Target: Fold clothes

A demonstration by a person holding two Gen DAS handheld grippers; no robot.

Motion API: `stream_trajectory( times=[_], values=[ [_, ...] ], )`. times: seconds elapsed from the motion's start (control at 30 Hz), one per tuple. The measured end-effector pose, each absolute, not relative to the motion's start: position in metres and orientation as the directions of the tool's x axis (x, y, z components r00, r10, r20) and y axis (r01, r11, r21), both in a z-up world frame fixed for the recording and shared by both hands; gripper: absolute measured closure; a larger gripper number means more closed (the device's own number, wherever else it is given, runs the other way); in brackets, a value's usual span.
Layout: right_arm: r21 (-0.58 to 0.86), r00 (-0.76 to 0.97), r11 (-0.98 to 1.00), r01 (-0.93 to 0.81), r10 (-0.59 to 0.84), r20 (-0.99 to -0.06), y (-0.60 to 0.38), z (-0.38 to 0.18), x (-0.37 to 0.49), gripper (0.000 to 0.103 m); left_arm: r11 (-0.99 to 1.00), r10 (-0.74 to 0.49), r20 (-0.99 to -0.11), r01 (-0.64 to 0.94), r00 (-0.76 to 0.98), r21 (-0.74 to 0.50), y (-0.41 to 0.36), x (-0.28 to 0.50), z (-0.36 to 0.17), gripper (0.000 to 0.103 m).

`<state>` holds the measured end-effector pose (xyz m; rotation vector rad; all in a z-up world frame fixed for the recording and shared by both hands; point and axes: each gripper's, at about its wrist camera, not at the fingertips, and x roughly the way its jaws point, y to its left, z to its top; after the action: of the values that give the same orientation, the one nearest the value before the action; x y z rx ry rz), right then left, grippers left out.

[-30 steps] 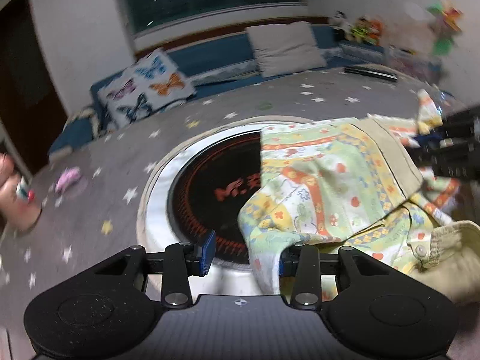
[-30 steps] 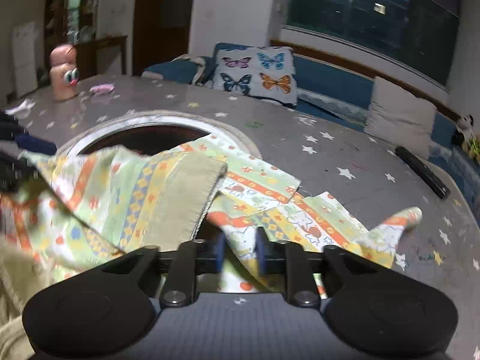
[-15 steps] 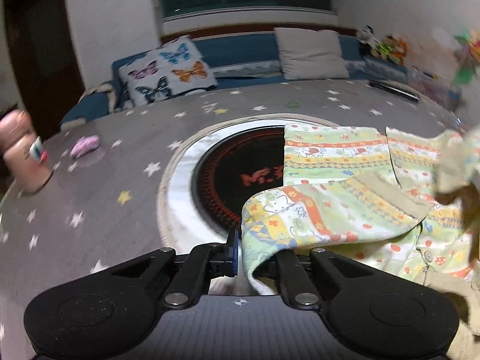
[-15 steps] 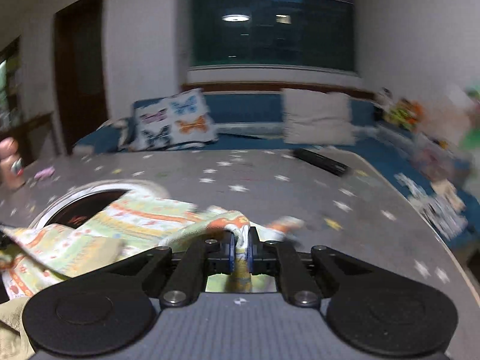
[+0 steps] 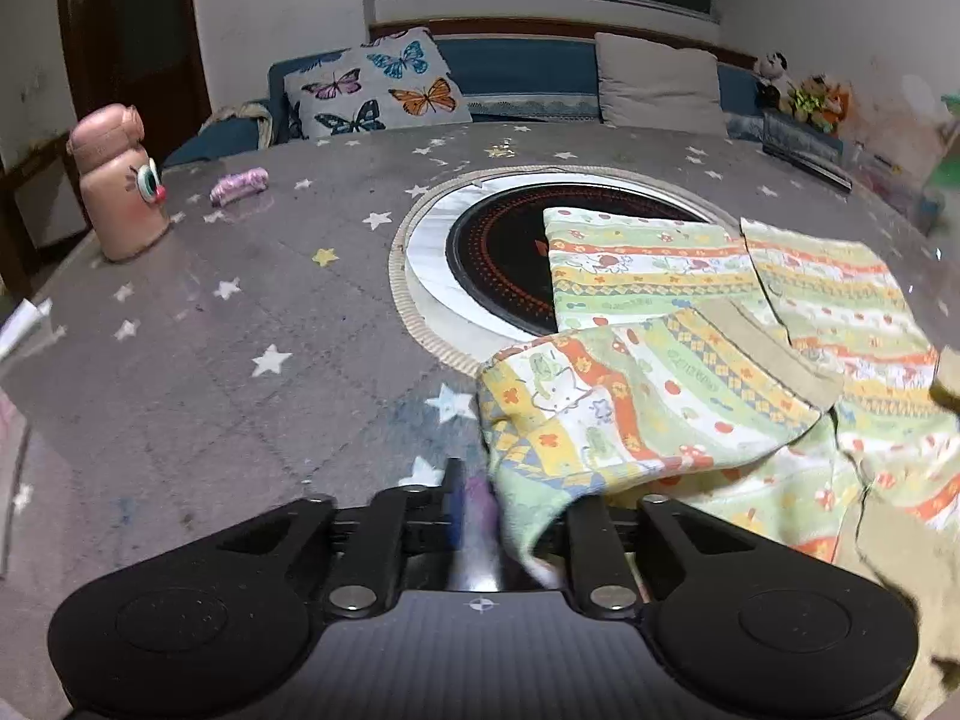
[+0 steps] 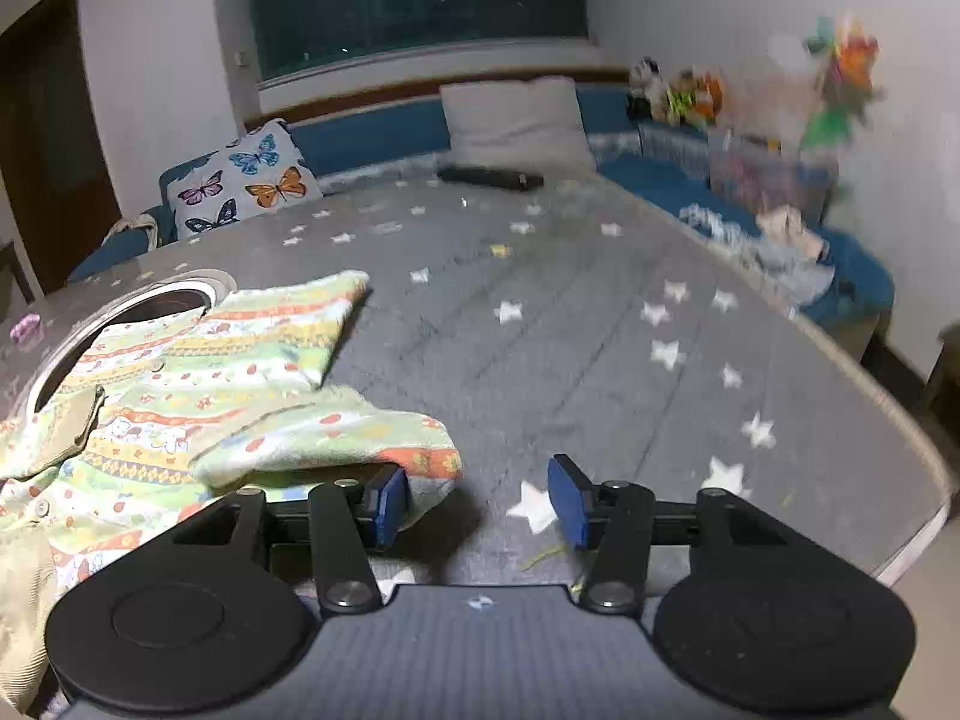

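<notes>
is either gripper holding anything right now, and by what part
The right gripper is open and holds nothing. The left gripper has a folded edge of the patterned garment between its fingers, but motion blur hides whether it is clamped.
</notes>
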<state>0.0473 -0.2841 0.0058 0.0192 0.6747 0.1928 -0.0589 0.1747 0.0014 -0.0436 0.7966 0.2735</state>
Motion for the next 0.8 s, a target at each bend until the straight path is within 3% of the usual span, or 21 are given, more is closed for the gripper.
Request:
stream_trajectory(
  times=[0.07,0.23,0.53,0.63,0.77,0.8],
  values=[
    [0.03,0.776,0.978,-0.209,0.184,-0.604,-0.274,0.014,0.045,0.041,0.962,0.255,-0.692,-0.252,0.676,0.108,0.169,-0.062,0.006,0.047],
    [-0.103,0.773,0.92,-0.377,0.252,-0.582,-0.238,0.026,0.031,0.026,0.963,0.267,-0.657,-0.212,0.705,0.164,0.155,-0.067,0.013,0.03],
    [-0.192,0.719,0.835,-0.515,0.299,-0.628,-0.18,0.004,0.041,0.025,0.953,0.251,-0.589,-0.091,0.768,0.288,0.112,-0.062,0.015,0.021],
    [-0.216,0.716,0.825,-0.521,0.285,-0.638,-0.175,-0.004,0.044,0.036,0.945,0.219,-0.569,-0.029,0.793,0.325,0.097,-0.054,0.012,0.021],
    [-0.222,0.738,0.855,-0.469,0.241,-0.63,-0.185,-0.003,0.047,0.086,0.938,0.15,-0.571,0.068,0.807,0.341,0.078,-0.038,0.005,0.021],
    [-0.215,0.751,0.872,-0.439,0.225,-0.621,-0.193,-0.001,0.048,0.091,0.936,0.129,-0.576,0.093,0.807,0.341,0.073,-0.033,0.003,0.022]
  ],
)
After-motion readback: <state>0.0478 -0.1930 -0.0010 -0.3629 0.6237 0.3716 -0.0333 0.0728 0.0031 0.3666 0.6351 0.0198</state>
